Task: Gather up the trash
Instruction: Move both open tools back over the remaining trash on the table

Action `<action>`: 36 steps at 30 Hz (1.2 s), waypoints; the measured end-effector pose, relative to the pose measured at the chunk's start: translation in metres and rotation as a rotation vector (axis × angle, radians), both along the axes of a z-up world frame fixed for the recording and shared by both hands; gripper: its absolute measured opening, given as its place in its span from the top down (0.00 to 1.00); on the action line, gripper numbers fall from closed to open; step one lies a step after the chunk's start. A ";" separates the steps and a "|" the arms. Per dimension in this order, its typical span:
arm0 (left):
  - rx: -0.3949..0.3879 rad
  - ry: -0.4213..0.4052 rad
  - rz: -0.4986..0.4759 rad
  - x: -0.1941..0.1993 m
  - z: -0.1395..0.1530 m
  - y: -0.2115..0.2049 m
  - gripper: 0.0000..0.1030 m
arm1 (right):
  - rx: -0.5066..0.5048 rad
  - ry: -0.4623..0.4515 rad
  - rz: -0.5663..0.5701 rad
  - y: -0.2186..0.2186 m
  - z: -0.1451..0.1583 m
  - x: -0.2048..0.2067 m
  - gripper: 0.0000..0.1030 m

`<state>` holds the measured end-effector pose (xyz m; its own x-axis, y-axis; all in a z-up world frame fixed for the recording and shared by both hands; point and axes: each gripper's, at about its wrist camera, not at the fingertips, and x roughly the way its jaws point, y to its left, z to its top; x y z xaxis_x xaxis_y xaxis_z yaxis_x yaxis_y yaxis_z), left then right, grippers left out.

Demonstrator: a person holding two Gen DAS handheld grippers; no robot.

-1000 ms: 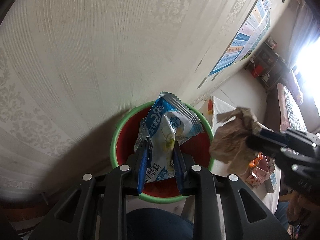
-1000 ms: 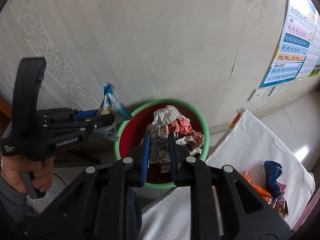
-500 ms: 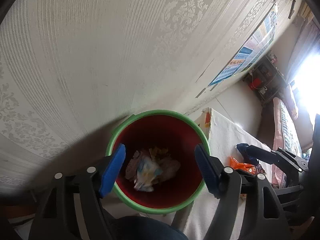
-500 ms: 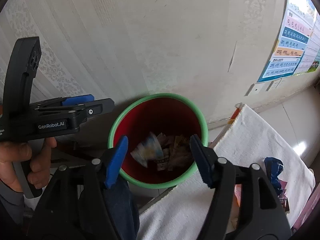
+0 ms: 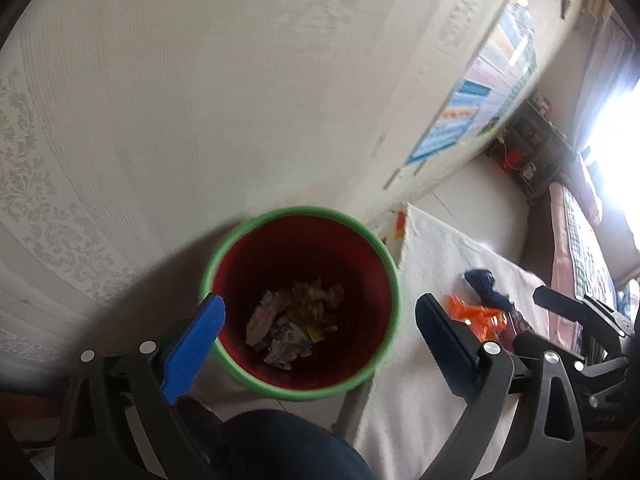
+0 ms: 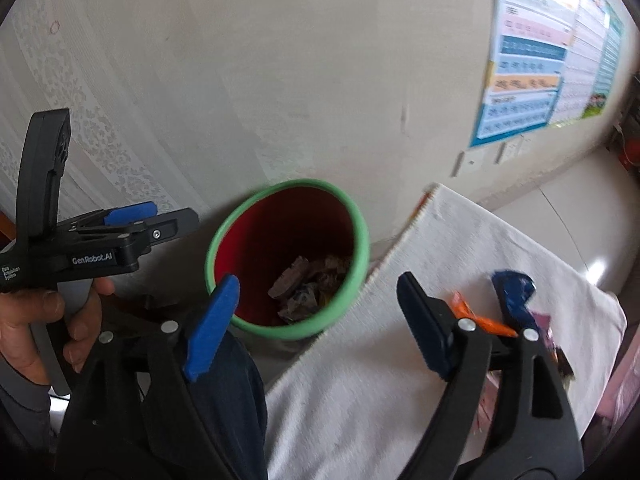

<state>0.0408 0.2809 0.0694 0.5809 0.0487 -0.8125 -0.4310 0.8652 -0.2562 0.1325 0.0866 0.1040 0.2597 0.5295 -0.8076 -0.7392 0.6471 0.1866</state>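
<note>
Both wrappers have dropped since a second ago and lie in the bin [image 5: 301, 304]; my left gripper [image 5: 320, 332] and right gripper [image 6: 316, 320] hang released and empty. Remaining trash [image 6: 480, 320] lies on the bench [image 6: 400, 380], right of the bin, nearer my right gripper.

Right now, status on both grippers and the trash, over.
Left gripper open, empty, over the bin. Right gripper open, empty. Wrappers down in the bin. Orange wrapper and blue wrapper on the white cloth. Nothing in the way.
</note>
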 end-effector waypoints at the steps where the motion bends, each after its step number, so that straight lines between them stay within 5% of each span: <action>1: 0.003 0.003 -0.014 0.000 0.000 -0.008 0.10 | 0.003 0.003 -0.013 -0.008 -0.001 -0.001 0.23; 21: 0.054 0.019 -0.295 0.038 0.009 -0.165 0.10 | 0.043 0.014 -0.335 -0.200 -0.006 -0.002 0.22; 36: 0.052 0.073 -0.406 0.063 -0.009 -0.225 0.10 | 0.041 0.049 -0.450 -0.269 -0.027 0.006 0.22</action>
<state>0.1042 0.0562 0.0607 0.5024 -0.1305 -0.8547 -0.0676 0.9796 -0.1893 0.1386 -0.1822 0.0770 0.4336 0.4045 -0.8052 -0.3753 0.8935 0.2468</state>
